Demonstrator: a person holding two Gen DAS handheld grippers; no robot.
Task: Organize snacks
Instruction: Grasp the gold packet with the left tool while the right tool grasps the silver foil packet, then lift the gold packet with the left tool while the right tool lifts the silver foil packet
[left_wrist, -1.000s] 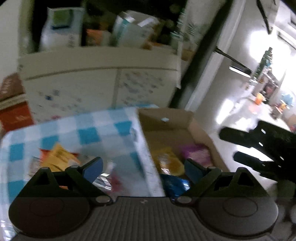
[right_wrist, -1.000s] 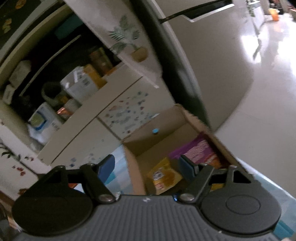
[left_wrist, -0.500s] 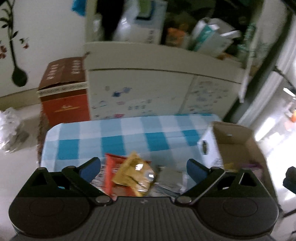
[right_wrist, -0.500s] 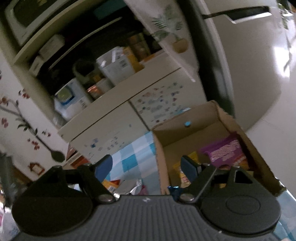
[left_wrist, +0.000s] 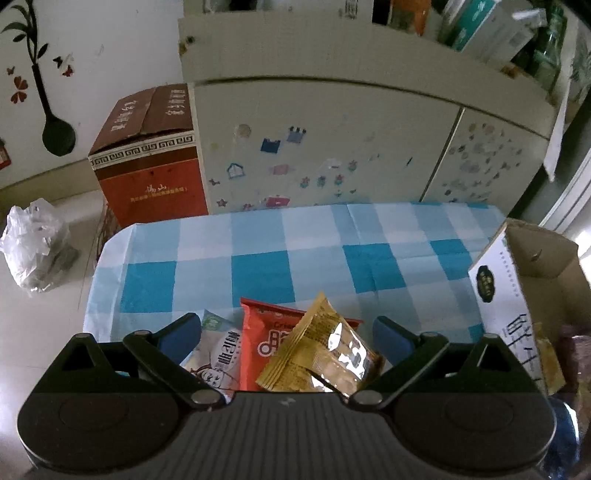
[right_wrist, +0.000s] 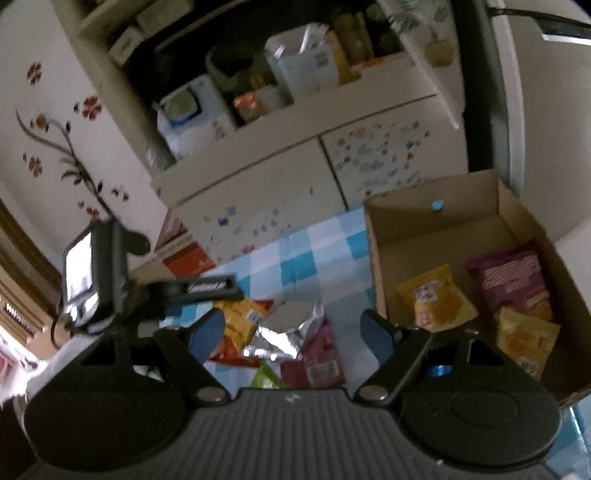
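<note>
Left gripper (left_wrist: 287, 334): wide, empty, above gold packet (left_wrist: 321, 358)
Right gripper (right_wrist: 293, 334): wide, empty
Box (right_wrist: 402, 221): yellow, purple packets inside

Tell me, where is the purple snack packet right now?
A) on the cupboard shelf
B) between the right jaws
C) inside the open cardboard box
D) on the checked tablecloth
C: the purple snack packet lies on the floor of the open cardboard box, beside two yellow packets.
</note>
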